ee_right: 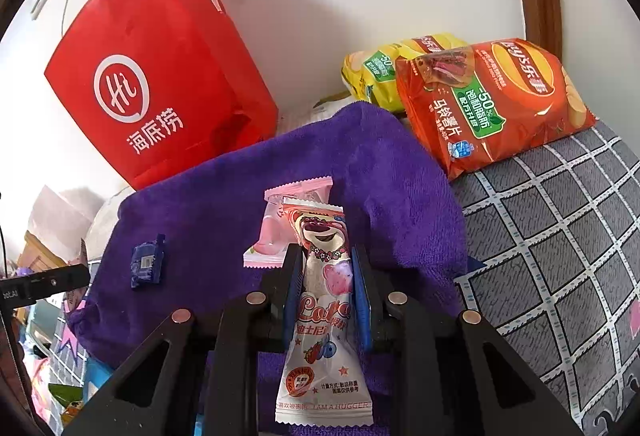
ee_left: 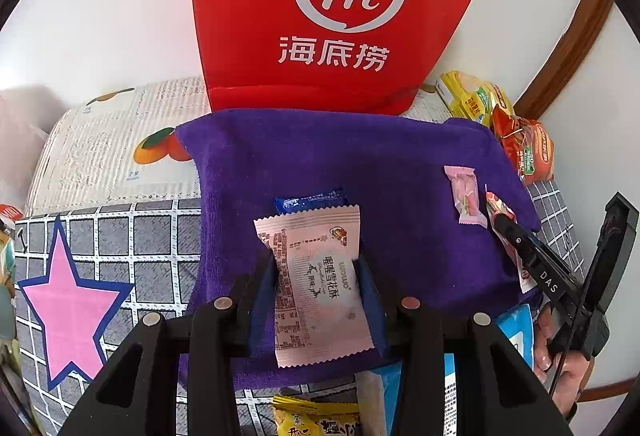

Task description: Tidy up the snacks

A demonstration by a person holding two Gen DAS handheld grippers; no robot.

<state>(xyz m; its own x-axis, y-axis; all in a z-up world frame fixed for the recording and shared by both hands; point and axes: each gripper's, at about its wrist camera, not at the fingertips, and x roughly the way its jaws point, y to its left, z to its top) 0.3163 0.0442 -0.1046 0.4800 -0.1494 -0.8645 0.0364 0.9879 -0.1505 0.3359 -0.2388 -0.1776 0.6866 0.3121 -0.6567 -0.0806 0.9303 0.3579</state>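
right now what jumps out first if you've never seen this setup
The big red bag standing at the back against the wall, behind the purple towel. Then the two grippers over the towel: the left gripper shut on a pale pink snack, the right gripper around a bear-print snack. Orange chips lie at the right.

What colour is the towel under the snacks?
Purple; the towel shows best in the left wrist view.

left tool [ee_left: 318, 278]: black frame, blue pads, silver round studs | right tool [ee_right: 326, 286]: same, "DAS" lettering
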